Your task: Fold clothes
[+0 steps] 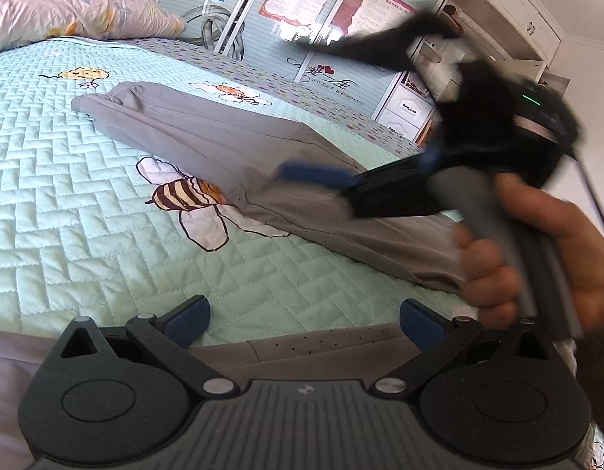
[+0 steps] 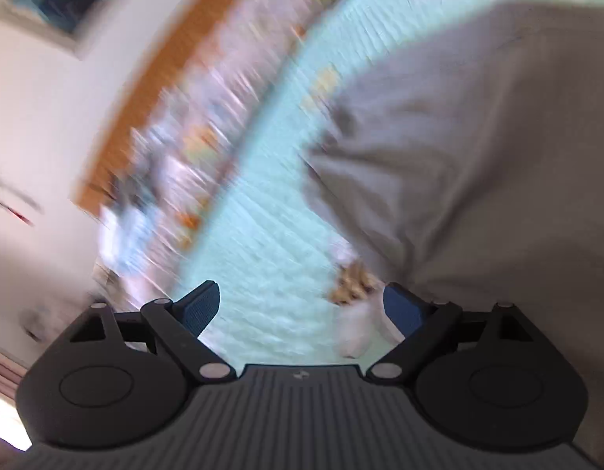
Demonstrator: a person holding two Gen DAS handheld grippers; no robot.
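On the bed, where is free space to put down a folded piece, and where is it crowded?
Free: the quilt left of the grey trousers, from the pillow down past the bee print to the open left gripper. Crowded: the right side, where the trousers, the open right gripper and the hand sit together.

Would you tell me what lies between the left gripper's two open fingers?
In the left wrist view, the left gripper frames a strip of green quilt and, nearer the camera, an edge of the grey trousers; neither pad presses on them.
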